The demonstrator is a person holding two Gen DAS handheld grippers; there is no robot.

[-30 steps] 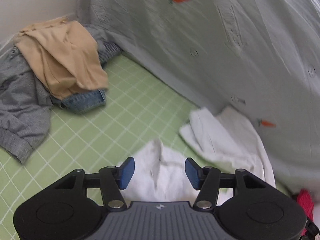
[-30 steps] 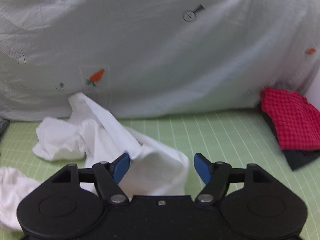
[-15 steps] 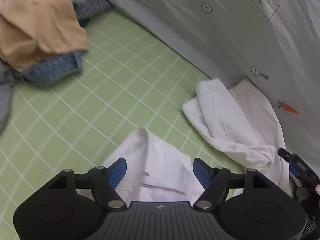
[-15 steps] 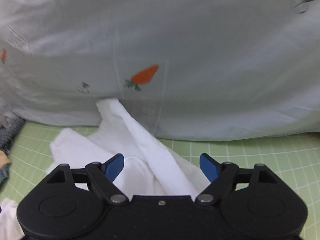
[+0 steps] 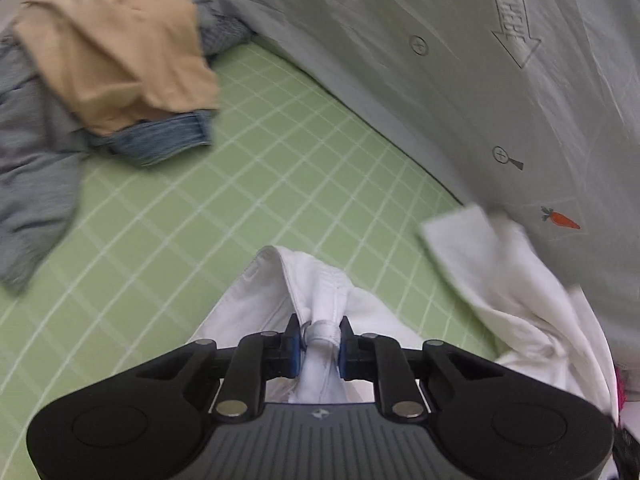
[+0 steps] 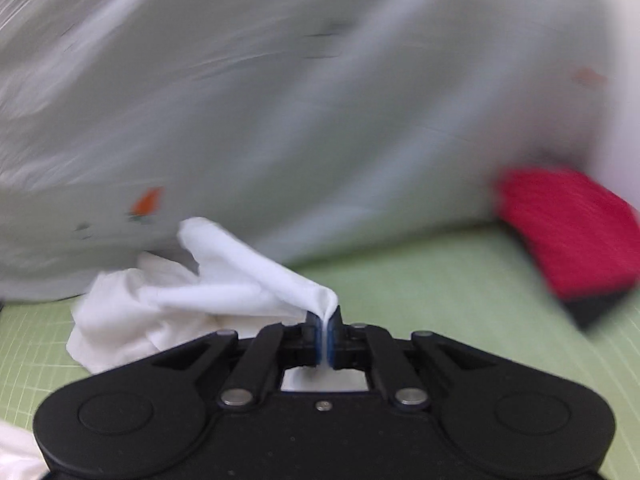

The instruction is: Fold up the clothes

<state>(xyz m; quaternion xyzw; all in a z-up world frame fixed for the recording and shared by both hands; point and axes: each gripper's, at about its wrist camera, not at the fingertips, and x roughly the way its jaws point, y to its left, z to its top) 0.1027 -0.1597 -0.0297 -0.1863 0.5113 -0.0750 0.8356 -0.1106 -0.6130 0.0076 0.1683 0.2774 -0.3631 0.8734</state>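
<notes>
A white garment (image 5: 256, 312) lies crumpled on a green gridded mat (image 5: 224, 216), beside a pale sheet printed with small carrots (image 5: 460, 92) that rises along the far side. In the left wrist view, the left gripper (image 5: 319, 342) has its blue-padded fingers closed on a bunched fold of the garment, at a seamed edge with a small metal ring. From that pinch the cloth runs off to the right, where another part of it lies against the foot of the sheet. Far left on the mat sits a heap of other clothes: a tan piece (image 5: 116, 44) on top of blue denim (image 5: 160, 140) and grey knit (image 5: 36, 168).

In the right wrist view, which is blurred, the right gripper (image 6: 325, 338) has its fingers pressed nearly together on a thin fold of the same white garment (image 6: 224, 288). The cloth stretches away to the far left from the pinch, ending in a rumpled mass against the sheet (image 6: 280, 100). A red cloth (image 6: 568, 228) lies at the right, on something dark.
</notes>
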